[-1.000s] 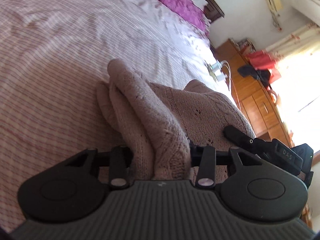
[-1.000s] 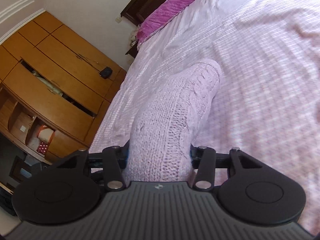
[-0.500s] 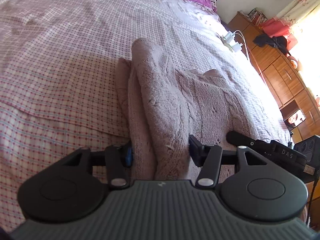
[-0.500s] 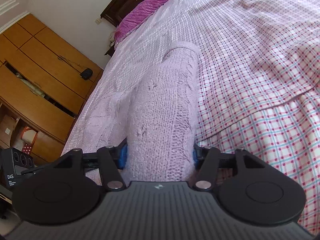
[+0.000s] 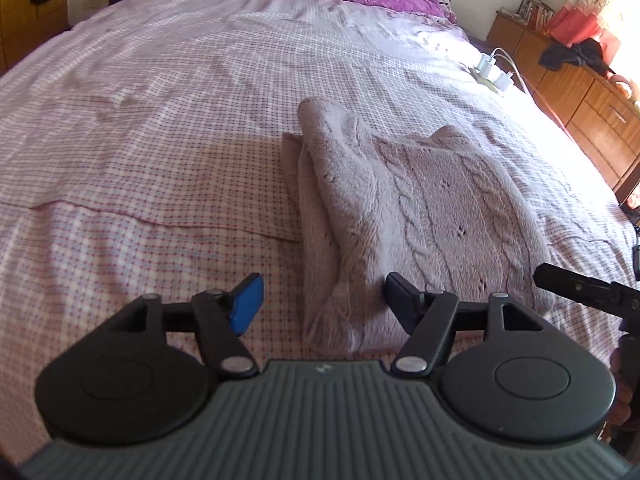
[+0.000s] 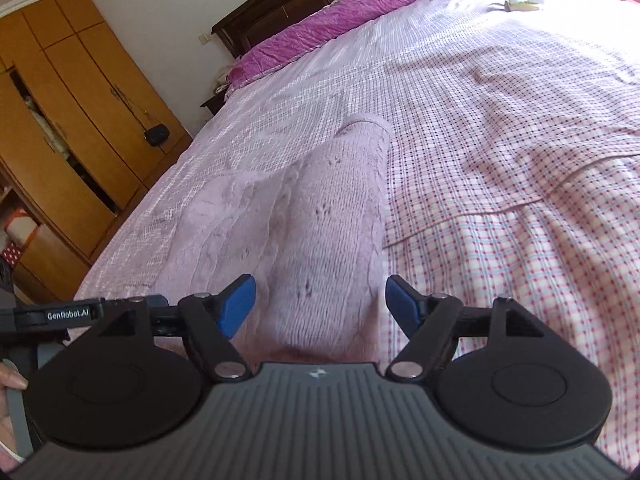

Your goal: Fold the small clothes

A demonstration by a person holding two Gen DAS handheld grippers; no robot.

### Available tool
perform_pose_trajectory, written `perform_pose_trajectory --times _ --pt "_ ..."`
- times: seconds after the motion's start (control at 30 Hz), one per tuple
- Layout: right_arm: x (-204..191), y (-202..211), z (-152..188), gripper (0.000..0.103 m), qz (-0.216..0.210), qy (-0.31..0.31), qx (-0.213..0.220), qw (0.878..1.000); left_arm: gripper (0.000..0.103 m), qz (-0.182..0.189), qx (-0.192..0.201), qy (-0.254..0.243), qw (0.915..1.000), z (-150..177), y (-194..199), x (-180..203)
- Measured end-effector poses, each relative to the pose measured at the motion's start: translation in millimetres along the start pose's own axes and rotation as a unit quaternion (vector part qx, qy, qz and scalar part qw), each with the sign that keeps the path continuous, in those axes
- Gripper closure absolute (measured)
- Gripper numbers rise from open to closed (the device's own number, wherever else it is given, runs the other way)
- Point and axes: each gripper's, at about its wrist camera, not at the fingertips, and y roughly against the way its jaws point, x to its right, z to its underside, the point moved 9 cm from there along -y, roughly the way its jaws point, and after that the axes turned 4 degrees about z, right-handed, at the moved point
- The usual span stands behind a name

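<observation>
Resting folded, the pale pink cable-knit sweater [image 5: 420, 216] lies on the checked pink bed [image 5: 160, 128].
Left tongs [image 5: 320, 300] and right tongs [image 6: 320, 300] gape wide, gripping nothing, straddling its near corners.

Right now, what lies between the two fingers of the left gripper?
In the left wrist view, the folded sweater's near corner lies between the open left gripper's fingers, resting on the bed.

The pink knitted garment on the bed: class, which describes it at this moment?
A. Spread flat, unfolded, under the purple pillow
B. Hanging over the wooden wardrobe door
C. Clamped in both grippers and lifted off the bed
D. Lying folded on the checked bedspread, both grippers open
D: the pink knitted garment lies folded on the checked bedspread, while the left gripper and right gripper both stand open around its near edge.
</observation>
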Motion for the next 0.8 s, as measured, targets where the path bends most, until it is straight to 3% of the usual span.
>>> perform_pose_trajectory --times 0.23,0.57,0.63,0.67,0.8 --pt "-8 17 18 0.016 0.047 0.065 0.005 0.997 0.032 -0.035 -0.011 -0.008 0.9993 23 4 9" --pt "-6 10 51 0.002 0.093 0.095 -0.022 0.991 0.030 -0.050 -0.051 -0.026 0.9971 61 -21 24" --pt "-2 5 55 0.000 0.104 0.091 -0.031 0.990 0.015 -0.052 -0.051 -0.028 0.9970 67 -25 27" --pt "0 2 58 0.000 0.108 0.087 -0.036 0.990 0.001 -0.053 -0.047 -0.032 0.9969 69 -26 28" --pt "7 -11 62 0.000 0.133 0.079 -0.055 0.986 0.000 -0.077 -0.047 -0.037 0.9953 72 -32 28"
